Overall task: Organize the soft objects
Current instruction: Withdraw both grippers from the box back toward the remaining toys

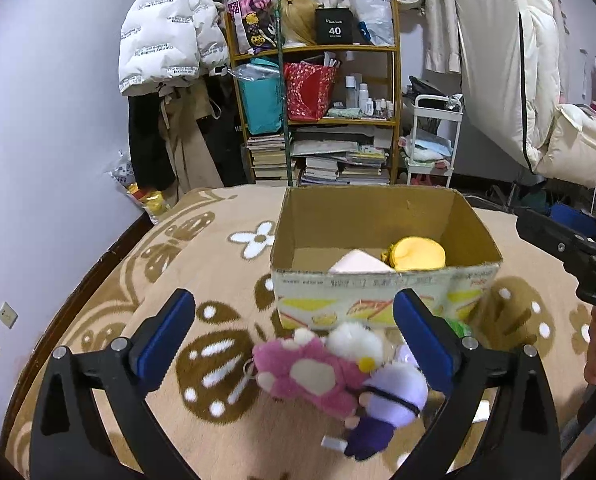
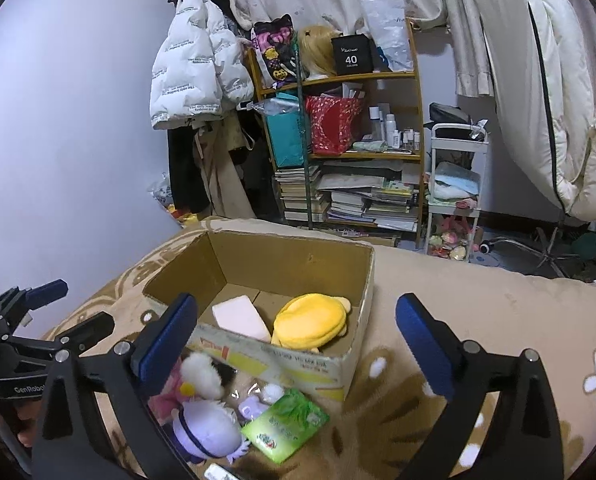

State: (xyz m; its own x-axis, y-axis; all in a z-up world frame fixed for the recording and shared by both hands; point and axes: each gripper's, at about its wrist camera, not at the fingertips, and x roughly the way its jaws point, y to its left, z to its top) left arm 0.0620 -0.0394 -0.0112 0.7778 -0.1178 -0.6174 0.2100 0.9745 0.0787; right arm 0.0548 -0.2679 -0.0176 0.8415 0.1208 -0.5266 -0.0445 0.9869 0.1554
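2 claws gape, gripping nothing. Our left claw [image 1: 293, 332] frames the pink plush [image 1: 306, 376] and purple plush [image 1: 390, 396] on the bed at 6 o'clock of the box [image 1: 382, 300]; our right claw [image 2: 298, 336] sits farther.

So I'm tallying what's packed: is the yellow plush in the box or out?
In. The yellow plush lies on the floor of the open cardboard box, beside a pink block.
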